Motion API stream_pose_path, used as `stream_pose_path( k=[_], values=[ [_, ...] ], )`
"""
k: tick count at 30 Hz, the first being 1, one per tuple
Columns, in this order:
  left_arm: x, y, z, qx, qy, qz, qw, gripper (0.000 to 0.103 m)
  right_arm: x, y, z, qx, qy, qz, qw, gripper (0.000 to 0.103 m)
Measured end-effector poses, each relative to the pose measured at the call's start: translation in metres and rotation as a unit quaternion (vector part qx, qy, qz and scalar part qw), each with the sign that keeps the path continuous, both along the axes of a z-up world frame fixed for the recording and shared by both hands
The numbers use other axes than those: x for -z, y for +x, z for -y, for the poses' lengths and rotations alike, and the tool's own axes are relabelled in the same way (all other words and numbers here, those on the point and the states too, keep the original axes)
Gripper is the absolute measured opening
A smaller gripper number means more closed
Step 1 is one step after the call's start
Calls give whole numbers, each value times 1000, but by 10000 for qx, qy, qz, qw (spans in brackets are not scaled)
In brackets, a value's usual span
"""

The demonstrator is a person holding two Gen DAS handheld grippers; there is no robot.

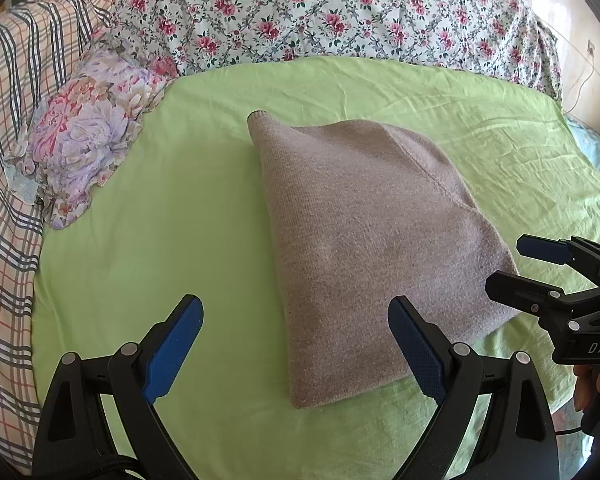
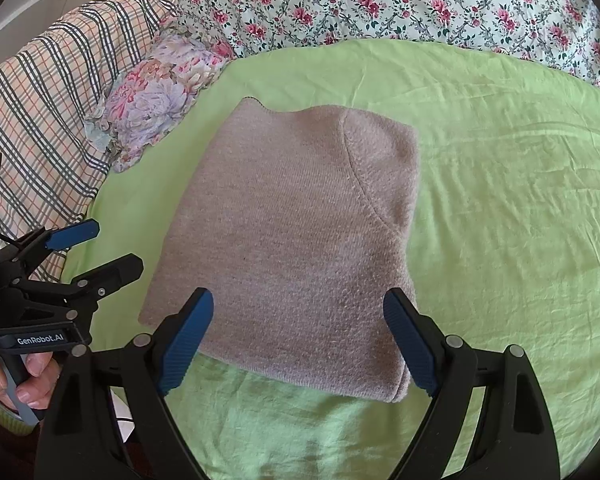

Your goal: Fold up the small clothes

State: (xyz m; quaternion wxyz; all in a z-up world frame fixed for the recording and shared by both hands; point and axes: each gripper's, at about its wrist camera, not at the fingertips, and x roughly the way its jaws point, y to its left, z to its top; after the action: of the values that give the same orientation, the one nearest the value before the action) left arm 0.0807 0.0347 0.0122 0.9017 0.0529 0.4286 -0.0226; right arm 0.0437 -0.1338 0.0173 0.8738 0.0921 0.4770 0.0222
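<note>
A grey-beige knit garment point(image 1: 372, 240) lies folded into a compact block on the green sheet point(image 1: 160, 220); it also shows in the right wrist view point(image 2: 292, 232). My left gripper point(image 1: 296, 344) is open and empty, held just short of the garment's near left corner. My right gripper point(image 2: 298, 328) is open and empty over the garment's near edge. The right gripper also shows at the right of the left wrist view point(image 1: 516, 268), the left one at the left of the right wrist view point(image 2: 112, 248), both open.
A floral quilt point(image 1: 320, 12) is bunched along the far side. A flowered pillow point(image 1: 88, 128) and a plaid blanket point(image 1: 8, 160) lie to the left. The green sheet point(image 2: 500, 200) stretches to the right of the garment.
</note>
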Motion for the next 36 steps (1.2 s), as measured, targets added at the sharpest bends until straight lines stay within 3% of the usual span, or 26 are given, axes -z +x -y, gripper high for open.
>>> stream_pose_path(
  k=[36],
  values=[
    [2, 8, 3, -15, -23, -35, 10000, 94, 1, 7, 5, 53, -32, -33, 10000, 87]
  ],
)
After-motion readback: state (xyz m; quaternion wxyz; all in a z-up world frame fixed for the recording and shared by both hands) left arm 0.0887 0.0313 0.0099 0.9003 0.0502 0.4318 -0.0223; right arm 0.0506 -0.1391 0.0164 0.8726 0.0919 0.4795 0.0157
